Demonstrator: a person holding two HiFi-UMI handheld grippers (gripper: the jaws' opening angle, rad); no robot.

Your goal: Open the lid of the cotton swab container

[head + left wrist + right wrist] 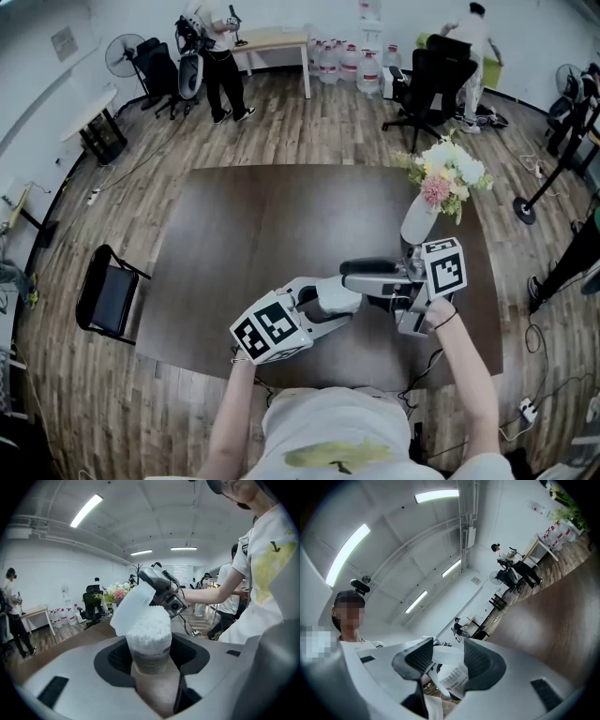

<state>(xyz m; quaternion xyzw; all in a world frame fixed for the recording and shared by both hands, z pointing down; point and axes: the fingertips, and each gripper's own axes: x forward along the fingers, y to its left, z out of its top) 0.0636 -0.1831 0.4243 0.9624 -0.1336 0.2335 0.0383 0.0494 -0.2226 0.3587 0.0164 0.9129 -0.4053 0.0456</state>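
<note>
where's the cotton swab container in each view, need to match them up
Head view: cotton swab container, lower centre.
Left gripper view: centre, clamped in the left gripper.
Right gripper view: bottom centre, its lid in the right gripper.
Shared landmark: water bottles by the far wall.

swab container (149, 644): clear cyl., upright, ctr frame, full of white swabs. lid (130, 610): translucent white, open, tilted upper left.

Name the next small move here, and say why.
Probably open the right hand-held gripper to release the lid: it is already tipped back, the cotton swabs show, and the left hand-held gripper grips the container.
</note>
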